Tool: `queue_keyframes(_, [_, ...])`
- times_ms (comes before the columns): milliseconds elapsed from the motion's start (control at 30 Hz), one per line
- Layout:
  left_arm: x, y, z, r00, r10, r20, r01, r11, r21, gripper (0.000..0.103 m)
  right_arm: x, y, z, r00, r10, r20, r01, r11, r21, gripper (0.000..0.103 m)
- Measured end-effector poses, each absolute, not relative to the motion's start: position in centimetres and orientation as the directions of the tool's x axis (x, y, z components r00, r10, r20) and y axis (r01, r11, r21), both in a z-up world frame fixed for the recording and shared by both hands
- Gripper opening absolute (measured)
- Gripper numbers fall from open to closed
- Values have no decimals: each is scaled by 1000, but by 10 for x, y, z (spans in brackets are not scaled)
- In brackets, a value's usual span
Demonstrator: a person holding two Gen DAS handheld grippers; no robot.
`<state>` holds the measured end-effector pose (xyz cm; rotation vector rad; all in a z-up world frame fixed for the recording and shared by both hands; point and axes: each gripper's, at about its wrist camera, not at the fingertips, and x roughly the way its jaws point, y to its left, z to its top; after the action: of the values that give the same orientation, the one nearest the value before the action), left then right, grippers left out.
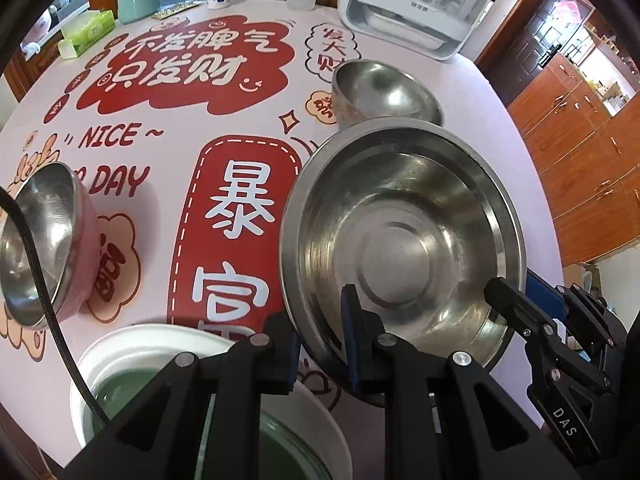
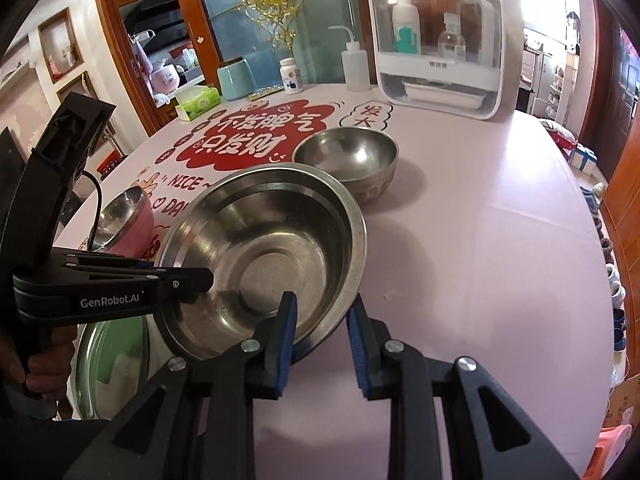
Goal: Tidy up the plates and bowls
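Note:
A large steel basin (image 1: 400, 240) sits tilted at the table's near side; it also shows in the right wrist view (image 2: 264, 264). My left gripper (image 1: 320, 344) straddles its near rim, one finger inside and one outside, and seems to hold the rim. My right gripper (image 2: 322, 340) is open, one finger over the basin's near right rim. A small steel bowl (image 1: 384, 92) stands behind the basin. A pink steel-lined bowl (image 1: 44, 240) lies tilted at left. A white plate with a green centre (image 1: 132, 364) is below my left gripper.
A white dish-drainer box (image 2: 436, 44) with bottles stands at the table's far edge. A squeeze bottle (image 2: 356, 64), pill jar (image 2: 291, 76), green canister (image 2: 236, 78) and tissue box (image 2: 198, 104) line the far left edge. Wooden cabinets (image 1: 580, 160) are right.

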<state>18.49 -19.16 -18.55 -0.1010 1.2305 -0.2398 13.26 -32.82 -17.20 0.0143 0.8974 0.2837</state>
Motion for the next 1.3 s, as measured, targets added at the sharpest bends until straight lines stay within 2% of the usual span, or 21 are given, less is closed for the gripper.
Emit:
queue_keyframes(667, [123, -206, -154, 353, -299, -887, 237, 945, -224, 17, 65, -327, -143, 632, 162, -758, -185, 981, 56, 25])
queue_keyframes(1300, [66, -232, -177, 219, -314, -924, 360, 906, -223, 19, 0, -337, -165, 574, 81, -815, -58, 997, 58, 25])
